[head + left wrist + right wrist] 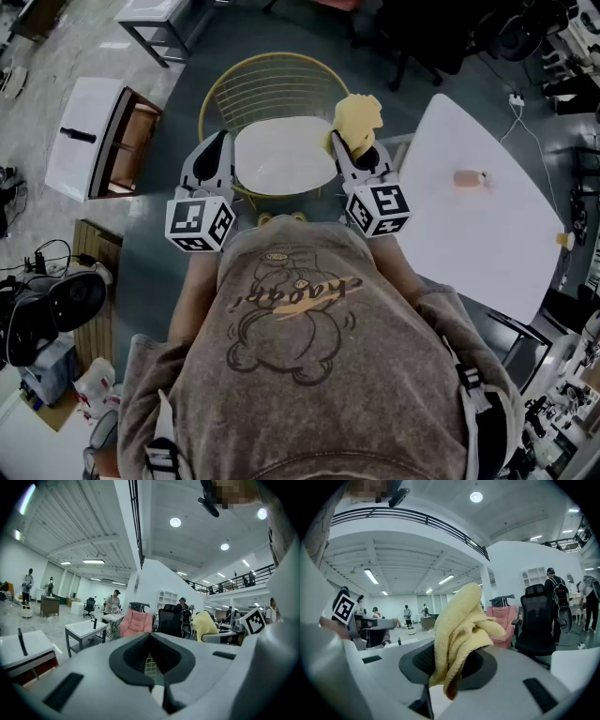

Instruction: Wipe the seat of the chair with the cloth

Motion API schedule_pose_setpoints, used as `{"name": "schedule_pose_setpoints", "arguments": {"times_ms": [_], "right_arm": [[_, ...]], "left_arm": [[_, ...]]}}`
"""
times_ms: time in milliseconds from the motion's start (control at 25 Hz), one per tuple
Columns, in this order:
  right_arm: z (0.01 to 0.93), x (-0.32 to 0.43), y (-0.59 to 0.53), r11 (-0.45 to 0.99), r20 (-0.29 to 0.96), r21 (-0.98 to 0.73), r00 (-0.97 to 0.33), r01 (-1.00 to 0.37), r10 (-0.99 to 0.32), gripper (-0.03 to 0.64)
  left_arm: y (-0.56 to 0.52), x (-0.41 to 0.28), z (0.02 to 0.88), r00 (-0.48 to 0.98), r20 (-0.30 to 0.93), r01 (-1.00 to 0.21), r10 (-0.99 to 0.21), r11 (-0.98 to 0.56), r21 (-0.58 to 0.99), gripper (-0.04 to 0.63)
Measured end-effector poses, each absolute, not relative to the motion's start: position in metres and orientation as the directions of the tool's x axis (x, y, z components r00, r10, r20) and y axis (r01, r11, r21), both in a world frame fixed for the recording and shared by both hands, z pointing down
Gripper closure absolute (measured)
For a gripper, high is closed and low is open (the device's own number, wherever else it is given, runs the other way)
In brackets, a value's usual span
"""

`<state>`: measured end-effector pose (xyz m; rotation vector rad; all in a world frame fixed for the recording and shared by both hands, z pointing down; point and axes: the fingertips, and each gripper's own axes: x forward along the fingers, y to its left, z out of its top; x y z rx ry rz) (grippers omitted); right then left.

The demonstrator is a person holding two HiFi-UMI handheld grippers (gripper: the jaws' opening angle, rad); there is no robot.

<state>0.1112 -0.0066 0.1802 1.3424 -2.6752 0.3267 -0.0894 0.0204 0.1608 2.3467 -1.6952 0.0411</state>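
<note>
Left tongs (217,150): drawn together with only a thin slit between the dark pads (136,660), nothing gripped; through the slit a bit of wire grid shows
Right tongs (359,153): closed on the cloth (461,630), which bunches up out of the jaws and droops a little over the front
Cloth: yellow, crumpled, standing above the right tongs at the right edge of the seat (281,155) in the head view; whether it touches the seat I cannot tell
Chair (272,89): gold wire back, round white seat, straight ahead of the person, between the two tongs
Worktop (469,234): white, just right of the chair, with a small pinkish object (471,178) lying on it, well apart from the cloth
</note>
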Motion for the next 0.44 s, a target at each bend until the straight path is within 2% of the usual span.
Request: {"name": "schedule_pose_setpoints", "arguments": {"times_ms": [440], "right_arm": [[0.1789, 0.1052, 0.0002, 0.598, 0.219, -0.135, -0.613, -0.79, -0.759, 0.506]], "left_arm": [[0.022, -0.0933, 0.1549, 0.328, 0.17, -0.937, -0.929, -0.298, 0.182, 0.588]]}}
